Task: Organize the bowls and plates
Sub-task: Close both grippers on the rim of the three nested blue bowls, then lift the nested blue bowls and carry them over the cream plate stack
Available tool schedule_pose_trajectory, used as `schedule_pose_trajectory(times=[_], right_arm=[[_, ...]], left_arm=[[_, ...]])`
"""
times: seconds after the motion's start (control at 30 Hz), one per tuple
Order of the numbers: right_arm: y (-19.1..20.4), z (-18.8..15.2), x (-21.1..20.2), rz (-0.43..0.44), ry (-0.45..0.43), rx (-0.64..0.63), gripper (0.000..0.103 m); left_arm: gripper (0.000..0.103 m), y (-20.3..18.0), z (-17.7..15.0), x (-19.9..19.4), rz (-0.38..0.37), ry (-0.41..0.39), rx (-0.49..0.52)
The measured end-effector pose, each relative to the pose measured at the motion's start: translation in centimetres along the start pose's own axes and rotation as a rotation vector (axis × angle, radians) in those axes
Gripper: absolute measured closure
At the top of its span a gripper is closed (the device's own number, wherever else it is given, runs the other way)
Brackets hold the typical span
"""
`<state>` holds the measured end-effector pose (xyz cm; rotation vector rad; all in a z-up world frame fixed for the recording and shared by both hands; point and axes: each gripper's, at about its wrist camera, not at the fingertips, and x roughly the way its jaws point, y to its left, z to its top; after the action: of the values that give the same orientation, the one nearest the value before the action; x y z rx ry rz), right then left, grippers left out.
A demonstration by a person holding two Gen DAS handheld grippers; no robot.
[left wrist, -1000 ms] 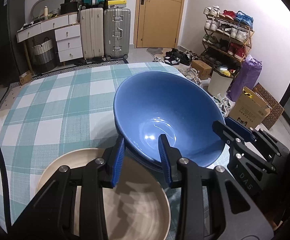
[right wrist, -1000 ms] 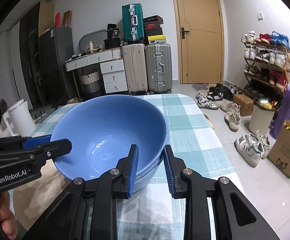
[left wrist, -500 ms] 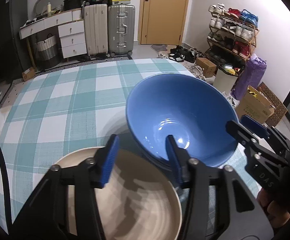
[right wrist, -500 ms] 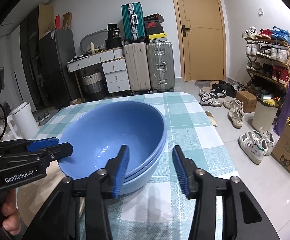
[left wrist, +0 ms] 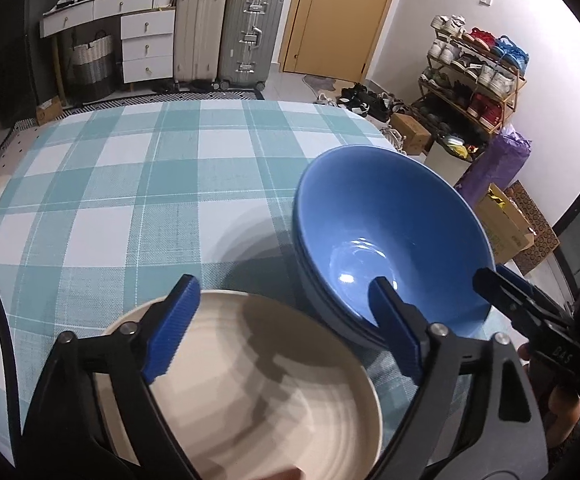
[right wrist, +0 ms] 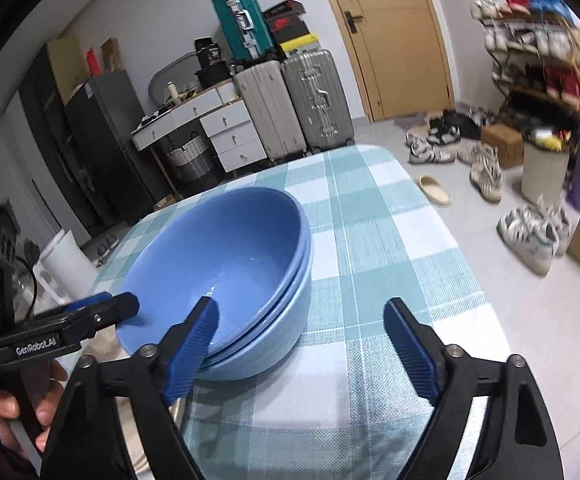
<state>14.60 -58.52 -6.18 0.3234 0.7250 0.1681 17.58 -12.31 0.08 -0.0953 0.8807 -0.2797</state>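
Stacked blue bowls (left wrist: pixel 390 240) stand on the checked tablecloth, also in the right wrist view (right wrist: pixel 225 264). A cream plate (left wrist: pixel 257 392) lies just left of them, near the table's front edge. My left gripper (left wrist: pixel 285 328) is open and empty above the plate's far rim, its right finger against the bowls' near side. My right gripper (right wrist: pixel 302 344) is open and empty, pulled back from the bowls, its left finger in front of their rim. Each gripper shows in the other's view: the right one (left wrist: pixel 530 312) and the left one (right wrist: pixel 69 324).
The teal-and-white checked table (left wrist: pixel 137 184) stretches away behind the dishes. Its right edge (right wrist: pixel 462 264) drops to a floor with shoes and boxes. Suitcases, drawers and a door stand at the back of the room.
Both grippers were shut on the blue bowls' rim, then opened wide and drew back. The left one moved left over the cream plate. The bowls now rest on the table.
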Motion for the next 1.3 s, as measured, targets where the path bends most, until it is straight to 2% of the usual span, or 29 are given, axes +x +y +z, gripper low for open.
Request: schedule_pose_trajectory(times=[0.03,0.27,0.47,0.53,0.57,0.63,0.8,0.9,1.1,1.13,1.3], right_arm=[[-0.1,0.0,0.2,-0.002,0.011,0.01,0.003],[0.1,0.4,0.8,-0.013,0.004,0.012,0.001],[0.0,0.5,1.4,0.014,0.01,0.043,0.001],[-0.2,0.3,1.7,0.05,0.013,0.06,0.004],[-0.1,0.2,1.8,0.057,0.022,0.058,0.011],[0.3,-0.1,1.7,0.087,0.021,0.036,0.021],[0.6,-0.3,1.2,0.113,0.009,0.025,0.025],[0.6,-0.2,1.4,0.129,0.009,0.033,0.03],[0.8,0.0,1.5,0.155,-0.002,0.046,0.048],[0.9,0.0,1.5,0.155,-0.004,0.047,0.05],[1.1,0.0,1.6,0.143,-0.012,0.038,0.052]], left_arm=[[0.001,0.2,0.1,0.3,0.008,0.007,-0.006],[0.001,1.7,0.9,2.2,-0.039,0.046,-0.082],[0.001,2.2,1.1,3.6,-0.042,0.07,-0.124],[0.002,2.3,1.3,3.9,-0.054,0.076,-0.132],[0.003,2.3,1.3,4.0,-0.062,0.076,-0.132],[0.015,2.2,1.4,4.3,-0.07,0.082,-0.133],[0.037,1.3,1.4,4.5,-0.12,0.081,-0.118],[0.045,1.0,1.3,4.4,-0.135,0.072,-0.115],[0.07,0.0,1.2,3.8,-0.178,0.064,-0.101],[0.073,-0.3,1.2,3.7,-0.183,0.062,-0.093],[0.074,-1.3,1.1,3.3,-0.14,0.053,-0.05]])
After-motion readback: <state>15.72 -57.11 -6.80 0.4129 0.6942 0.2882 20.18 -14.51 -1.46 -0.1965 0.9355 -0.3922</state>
